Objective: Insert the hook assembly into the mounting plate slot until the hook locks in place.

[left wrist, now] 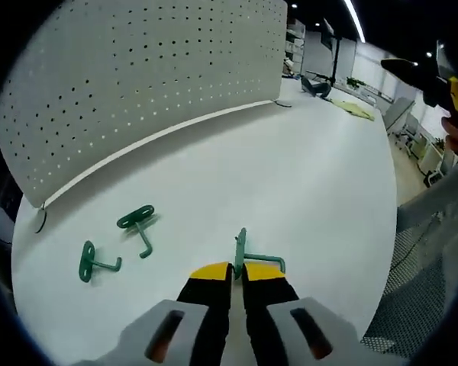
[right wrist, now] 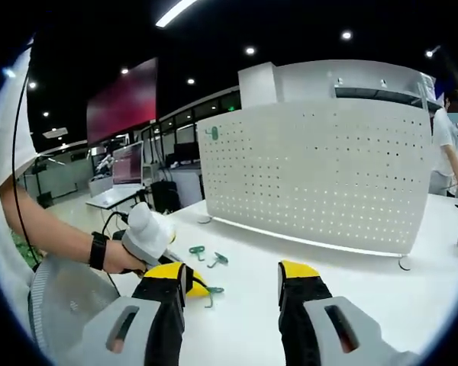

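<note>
In the left gripper view, the left gripper [left wrist: 237,273] has its black, yellow-tipped jaws clenched on a green metal hook [left wrist: 244,255], a thin bent rod with a flat plate at one end; the plate stands on edge just above the jaw tips and the rod runs off to the right. The hook sits low over the smooth white table [left wrist: 290,183]. Two more green hooks [left wrist: 116,242] of the same shape lie loose on the table to the left, near each other but apart. Behind them stands a curved white pegboard [left wrist: 137,84], matte and dotted with even rows of small round holes. In the right gripper view, the right gripper [right wrist: 233,284] is released, its jaws wide apart and holding nothing, facing the pegboard, where a green hook [right wrist: 213,133] already hangs near the upper left corner.
</note>
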